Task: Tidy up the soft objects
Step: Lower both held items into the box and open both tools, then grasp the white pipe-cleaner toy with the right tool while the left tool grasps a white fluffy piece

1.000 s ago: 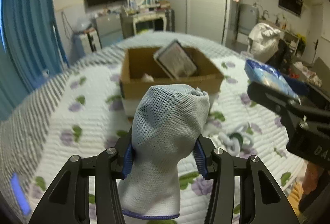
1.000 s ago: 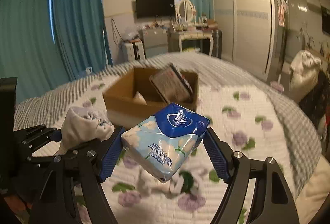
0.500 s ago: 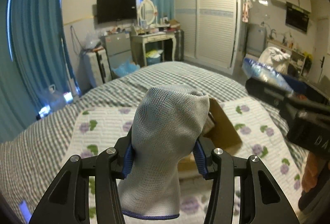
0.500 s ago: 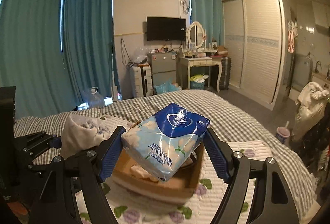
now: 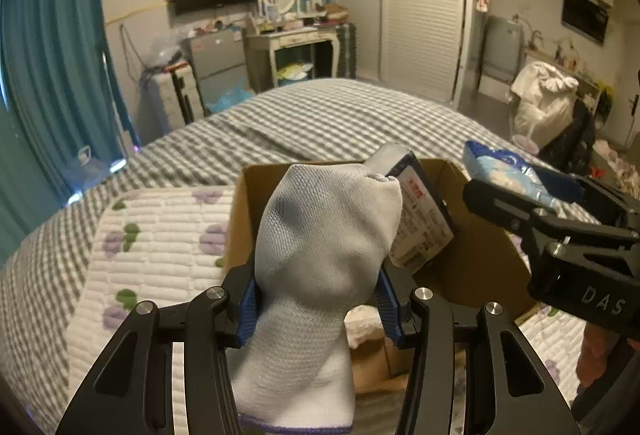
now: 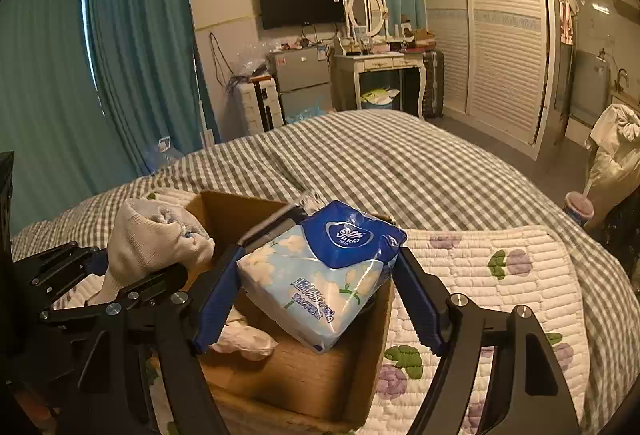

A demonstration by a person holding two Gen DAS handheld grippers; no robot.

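Blue pads line the left hand-held gripper [image 5: 318, 301], which is clamped on a pale grey knit glove [image 5: 320, 267] that stands upright between its fingers, cuff end down. Just beyond the glove sits an open cardboard box [image 5: 480, 259] on the bed, with a flat packaged item [image 5: 420, 219] leaning tilted inside it and a bit of white cloth [image 5: 362, 323] on its floor. The right hand-held gripper [image 6: 320, 287] is closed on a blue and white tissue pack [image 6: 320, 267] printed with flowers, held at a slant above the box [image 6: 296, 375]. In the right wrist view the glove [image 6: 156, 239] and the left hand-held gripper [image 6: 120, 275] show at the left, near the box's left wall. The box rests on a white quilted pad [image 6: 500, 267] with purple flowers, laid over a grey checked bedspread [image 6: 380, 163]. Teal curtains [image 6: 132, 47], a wall television [image 6: 302, 3] and a white dressing table [image 6: 380, 63] stand beyond the bed.
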